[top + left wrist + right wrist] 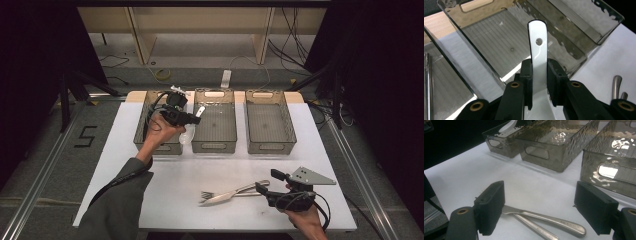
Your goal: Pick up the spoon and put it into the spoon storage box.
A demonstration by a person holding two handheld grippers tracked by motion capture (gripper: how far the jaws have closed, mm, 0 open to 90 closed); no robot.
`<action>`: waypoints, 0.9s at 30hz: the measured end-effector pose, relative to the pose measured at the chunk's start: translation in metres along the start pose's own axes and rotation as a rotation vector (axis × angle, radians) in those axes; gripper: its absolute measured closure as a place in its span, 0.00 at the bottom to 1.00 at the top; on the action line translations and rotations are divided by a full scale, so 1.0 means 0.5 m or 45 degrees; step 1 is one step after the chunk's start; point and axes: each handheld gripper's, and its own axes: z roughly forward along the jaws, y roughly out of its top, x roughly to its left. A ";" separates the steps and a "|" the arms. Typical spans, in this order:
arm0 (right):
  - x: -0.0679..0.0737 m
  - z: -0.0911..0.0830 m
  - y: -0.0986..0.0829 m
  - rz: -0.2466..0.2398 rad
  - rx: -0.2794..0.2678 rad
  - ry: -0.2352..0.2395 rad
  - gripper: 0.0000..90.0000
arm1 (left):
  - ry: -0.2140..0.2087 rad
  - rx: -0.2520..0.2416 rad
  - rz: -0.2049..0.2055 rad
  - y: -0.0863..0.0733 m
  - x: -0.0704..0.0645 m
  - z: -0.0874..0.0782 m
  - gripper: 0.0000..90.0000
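A white spoon is clamped in the left gripper above the middle bin. The right gripper is held wide open over two metal handles on the tabletop.

High view looks down; both gripper views sit close, sharing the middle bin.

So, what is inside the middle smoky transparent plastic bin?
The middle smoky plastic bin looks empty: its ribbed floor shows bare. The white plastic spoon held by the left gripper hangs above it and hides a strip of floor.
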 end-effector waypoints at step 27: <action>-0.001 -0.004 0.001 0.010 -0.006 0.005 0.28 | 0.028 -0.047 -0.029 0.073 -0.015 0.064 0.84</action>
